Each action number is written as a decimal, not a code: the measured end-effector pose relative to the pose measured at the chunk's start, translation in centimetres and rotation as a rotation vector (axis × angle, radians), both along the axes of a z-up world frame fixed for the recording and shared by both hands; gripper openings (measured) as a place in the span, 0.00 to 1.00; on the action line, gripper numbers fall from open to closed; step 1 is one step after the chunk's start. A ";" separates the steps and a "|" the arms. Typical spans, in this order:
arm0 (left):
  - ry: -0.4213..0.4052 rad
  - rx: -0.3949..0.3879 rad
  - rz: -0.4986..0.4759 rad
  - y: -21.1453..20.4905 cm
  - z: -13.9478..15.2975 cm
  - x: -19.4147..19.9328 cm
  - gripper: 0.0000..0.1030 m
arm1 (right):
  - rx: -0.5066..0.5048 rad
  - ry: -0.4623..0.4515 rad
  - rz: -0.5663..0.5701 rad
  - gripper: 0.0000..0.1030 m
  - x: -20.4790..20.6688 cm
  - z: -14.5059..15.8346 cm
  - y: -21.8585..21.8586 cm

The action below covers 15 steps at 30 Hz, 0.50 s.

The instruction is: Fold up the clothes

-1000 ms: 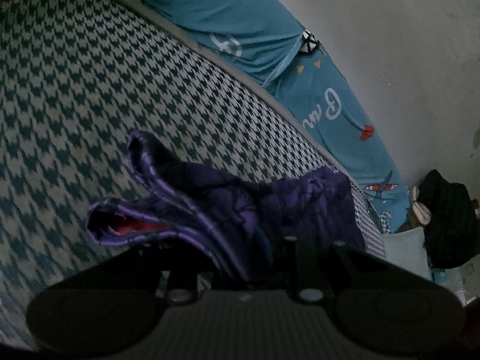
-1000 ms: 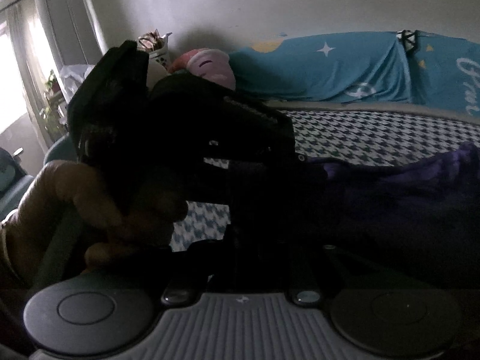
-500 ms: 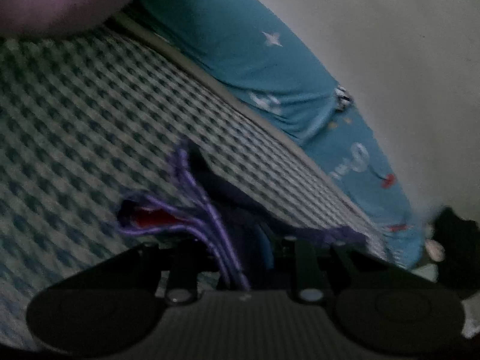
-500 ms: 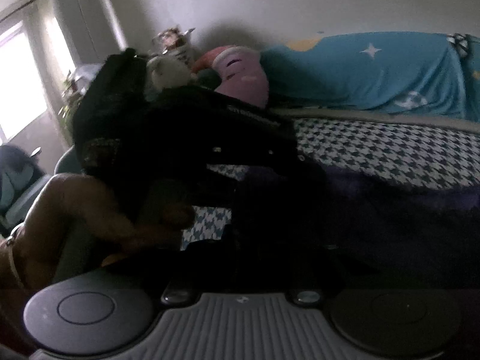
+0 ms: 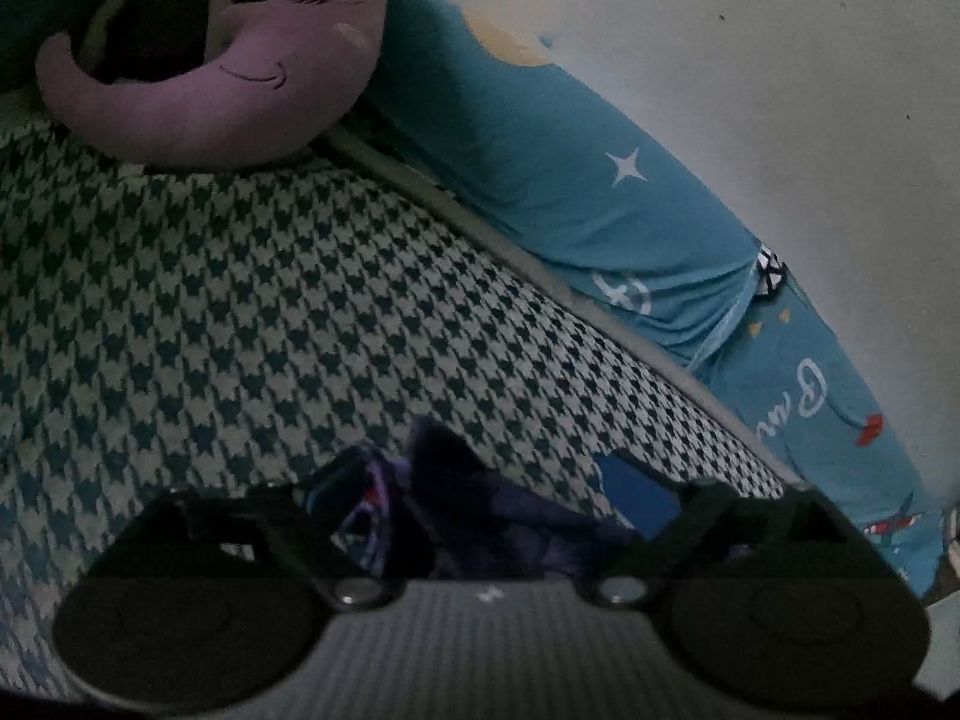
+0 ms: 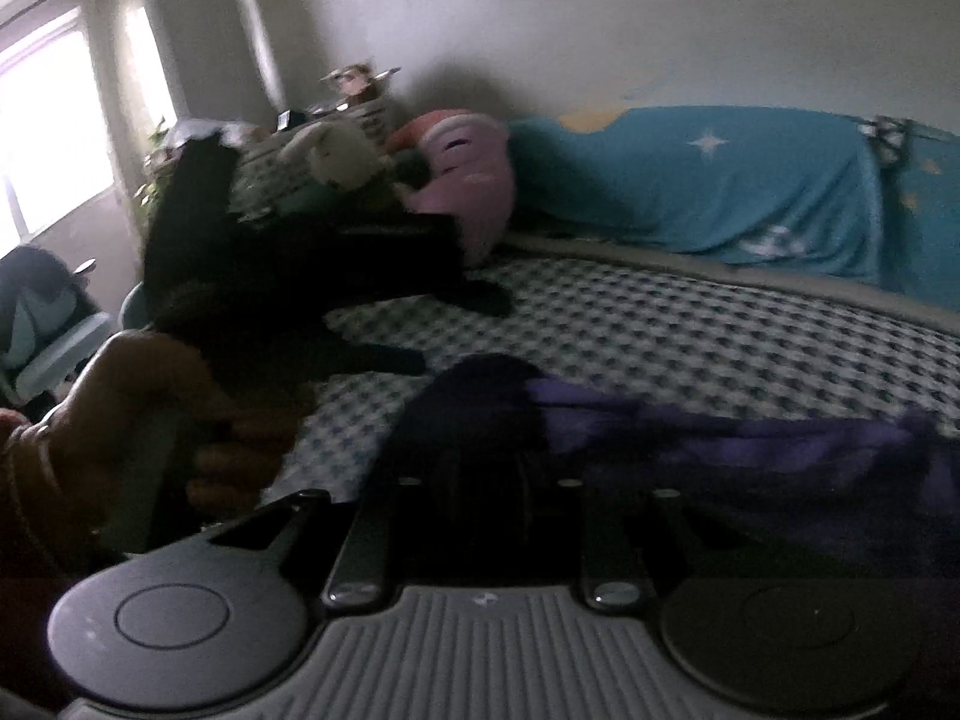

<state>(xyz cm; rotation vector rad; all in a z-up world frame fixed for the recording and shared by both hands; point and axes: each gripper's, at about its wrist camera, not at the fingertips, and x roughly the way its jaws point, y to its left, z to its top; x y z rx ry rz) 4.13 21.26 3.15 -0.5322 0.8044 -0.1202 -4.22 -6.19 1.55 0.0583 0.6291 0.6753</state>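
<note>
One purple garment (image 5: 480, 516) bunched low centre on houndstooth bed cover (image 5: 240, 312), fold unfinished. Left gripper (image 5: 480, 480) jaws opening, garment between them, released. Right gripper (image 6: 480, 420) clenched on garment edge, lower centre of its view. Remaining: flatten, finish folding.

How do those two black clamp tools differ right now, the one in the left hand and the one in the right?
The left gripper is spreading its jaws wide, clear of the purple garment below, while the right gripper stays nearly closed, pinching that garment's dark edge. The left hangs over the houndstooth bed cover; the right sits low against the cloth. Both are black two-finger tools.
</note>
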 end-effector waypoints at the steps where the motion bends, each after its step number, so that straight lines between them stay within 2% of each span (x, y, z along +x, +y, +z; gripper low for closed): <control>1: -0.006 0.012 -0.002 -0.5 0.2 0.0 0.88 | -0.001 -0.003 -0.022 0.19 0.1 0.0 -0.8; 7: -0.046 0.043 -0.087 -3.7 0.6 -0.4 0.94 | -0.006 0.002 -0.166 0.19 1.5 -0.2 -5.8; 11: -0.017 0.038 -0.160 -5.9 -0.2 -0.8 0.94 | -0.021 0.010 -0.254 0.19 2.9 -0.4 -8.3; 15: 0.013 0.073 -0.206 -7.9 -1.1 -0.8 0.96 | -0.023 0.024 -0.306 0.19 3.9 -0.8 -9.7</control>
